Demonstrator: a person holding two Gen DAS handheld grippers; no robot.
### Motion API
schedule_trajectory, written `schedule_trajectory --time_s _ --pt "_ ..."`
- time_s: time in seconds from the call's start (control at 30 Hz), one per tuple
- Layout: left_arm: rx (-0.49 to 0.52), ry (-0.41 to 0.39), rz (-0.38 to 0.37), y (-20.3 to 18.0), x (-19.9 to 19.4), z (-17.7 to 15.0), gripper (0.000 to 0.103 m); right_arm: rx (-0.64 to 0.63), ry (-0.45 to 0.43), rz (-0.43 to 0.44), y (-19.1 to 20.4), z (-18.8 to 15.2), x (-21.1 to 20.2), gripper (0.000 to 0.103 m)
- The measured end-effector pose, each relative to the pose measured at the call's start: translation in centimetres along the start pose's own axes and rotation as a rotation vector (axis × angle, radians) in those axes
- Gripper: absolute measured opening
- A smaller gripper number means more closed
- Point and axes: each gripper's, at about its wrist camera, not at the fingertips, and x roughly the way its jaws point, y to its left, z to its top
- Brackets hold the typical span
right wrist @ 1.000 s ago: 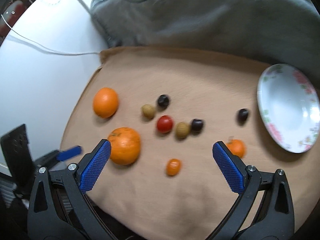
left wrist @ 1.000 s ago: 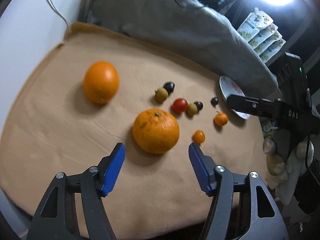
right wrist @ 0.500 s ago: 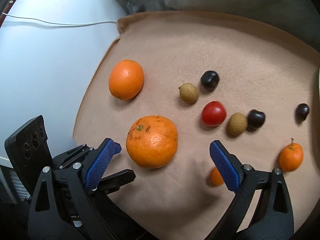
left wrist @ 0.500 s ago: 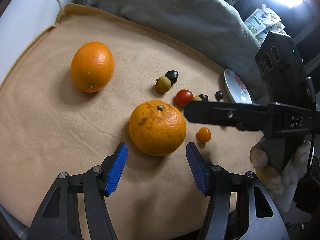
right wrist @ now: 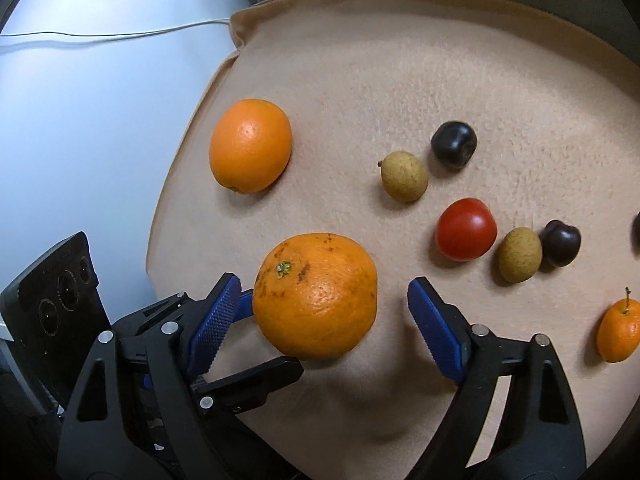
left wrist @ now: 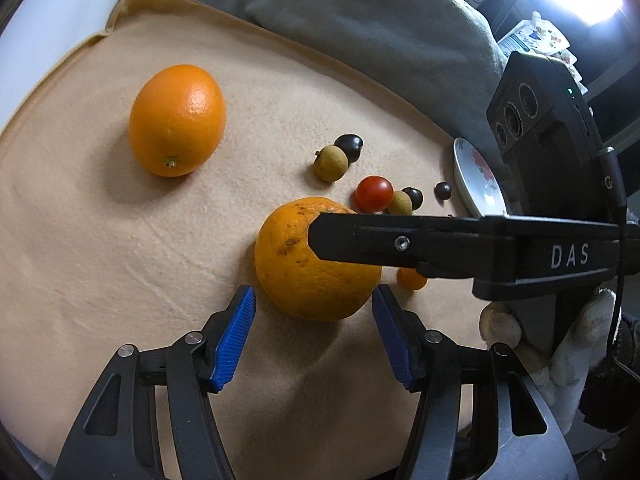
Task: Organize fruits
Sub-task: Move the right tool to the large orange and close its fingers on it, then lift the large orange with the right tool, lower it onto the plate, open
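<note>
Both tongs, left [left wrist: 312, 336] and right [right wrist: 324, 320], apart and flanking 1 spotted orange [left wrist: 316, 258] on the cloth [left wrist: 100, 240], right just narrowing: judged best only 1 pair clamps, centred.

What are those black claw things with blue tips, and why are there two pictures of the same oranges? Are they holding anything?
They are grabbing tools a person holds, one per hand. Each carries a small camera looking along its two fingers, so you get one picture from each tool. The left gripper and the right gripper both reach around the speckled orange, but neither squeezes it yet; the right one has just been closing. Everything lies on a tan cloth: a smooth orange, a red tomato, two brownish-green fruits, dark round ones and small orange ones. A flowered plate waits at the side. Nothing is held.
</note>
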Motion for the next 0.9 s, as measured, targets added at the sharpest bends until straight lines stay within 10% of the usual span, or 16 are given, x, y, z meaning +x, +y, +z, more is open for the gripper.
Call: schedule_trajectory --time_s 0.3,0.9 --pt "-0.014 0.005 -0.016 0.2 0.2 0.2 0.059 0.042 0.024 0.062 -0.6 0.2 0.6 0.069" --pt "0.038 0.015 0.005 -1.6 0.4 0.7 0.059 0.009 0.004 0.047 -0.5 -0.3 -0.9 0.069"
